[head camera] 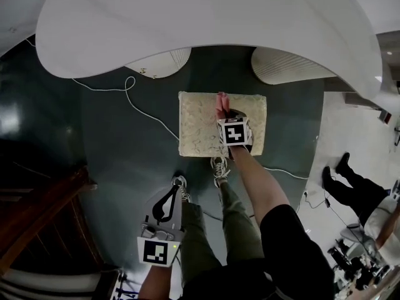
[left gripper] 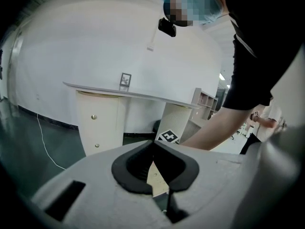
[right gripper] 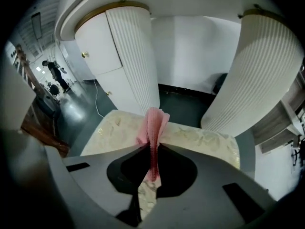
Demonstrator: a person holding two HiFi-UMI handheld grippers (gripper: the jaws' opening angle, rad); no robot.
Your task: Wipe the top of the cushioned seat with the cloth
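The right gripper (right gripper: 152, 149) has its 2 fingers (right gripper: 174, 168) clamped on the pink cloth (right gripper: 152, 123). The cloth is pinched as a narrow upright fold between the dark pads and fans out just past the tips. In the head view the cloth (head camera: 220, 103) lies over the cream patterned cushioned seat (head camera: 200, 127), near the middle of its far edge. Whether it presses on the fabric cannot be told. The seat stands on the dark floor (head camera: 112, 142) below the white curved counter (head camera: 187, 24). The left gripper (left gripper: 153, 144) hangs well apart from the seat beside the person's leg (head camera: 197, 236), its fingers (left gripper: 133, 168) together on nothing.
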